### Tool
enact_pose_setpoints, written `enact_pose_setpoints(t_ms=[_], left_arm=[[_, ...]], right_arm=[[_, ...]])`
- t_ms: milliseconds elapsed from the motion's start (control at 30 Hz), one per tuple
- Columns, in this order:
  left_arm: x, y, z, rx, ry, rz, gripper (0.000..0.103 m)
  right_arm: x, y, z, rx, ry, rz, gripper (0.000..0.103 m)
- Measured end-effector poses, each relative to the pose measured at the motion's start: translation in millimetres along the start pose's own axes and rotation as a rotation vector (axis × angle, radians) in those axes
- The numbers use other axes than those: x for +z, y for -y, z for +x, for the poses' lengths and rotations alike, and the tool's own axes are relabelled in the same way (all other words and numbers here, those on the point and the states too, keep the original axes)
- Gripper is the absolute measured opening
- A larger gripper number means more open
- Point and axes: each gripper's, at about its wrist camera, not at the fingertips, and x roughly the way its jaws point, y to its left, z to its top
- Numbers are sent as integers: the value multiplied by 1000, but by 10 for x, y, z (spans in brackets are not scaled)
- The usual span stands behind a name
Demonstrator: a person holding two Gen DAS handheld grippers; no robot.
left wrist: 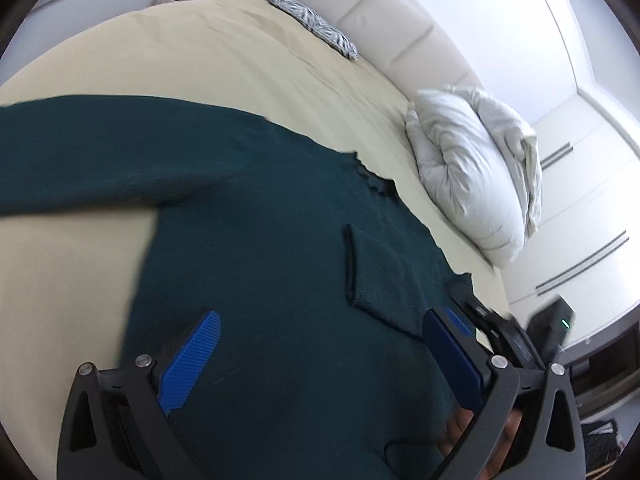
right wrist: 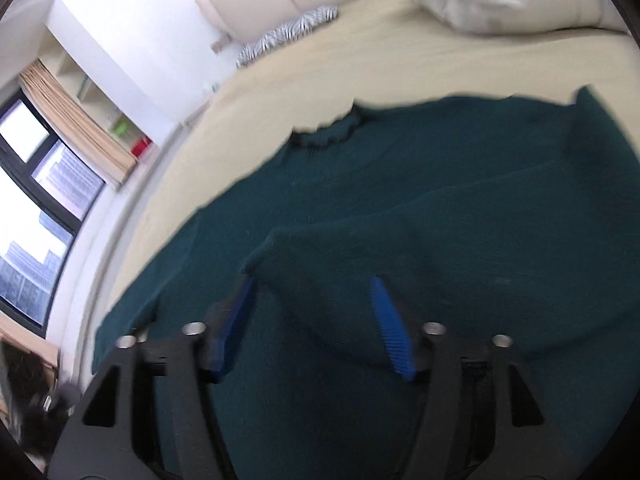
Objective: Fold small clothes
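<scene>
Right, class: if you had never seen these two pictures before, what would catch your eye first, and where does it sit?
The dark green sweater dominates, spread flat over the beige bed, one sleeve folded across its body. Above it, the blue pads of the left hand-held gripper and the right hand-held gripper stand apart, gripping nothing. A crumpled white pillow lies by the headboard, a zebra-striped cushion further along it.

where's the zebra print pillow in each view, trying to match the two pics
Left wrist view: the zebra print pillow lies at top centre, at the far end of the bed against the padded headboard.
Right wrist view: it sits at upper centre-left, again below the headboard.
Shared landmark: the dark green sweater spread on the beige sheet, with the white pillow beyond it.
</scene>
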Motion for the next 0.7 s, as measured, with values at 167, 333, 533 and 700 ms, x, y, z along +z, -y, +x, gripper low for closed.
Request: enact_pose_setpoints(t_ms=[167,333,533,700], left_arm=[[211,541,633,42,-68,120,89],[373,731,1294,125,-168,166,66],[405,857,1419,195,-160,245,23],[397,855,1292,192,-121,281,10]], right_arm=[[-183,410,-485,81,55,115,78],[-389,863,-697,123,75,268,79],[-540,1122,-768,121,102,283,79],[-712,1324,-775,125,102,350,78]])
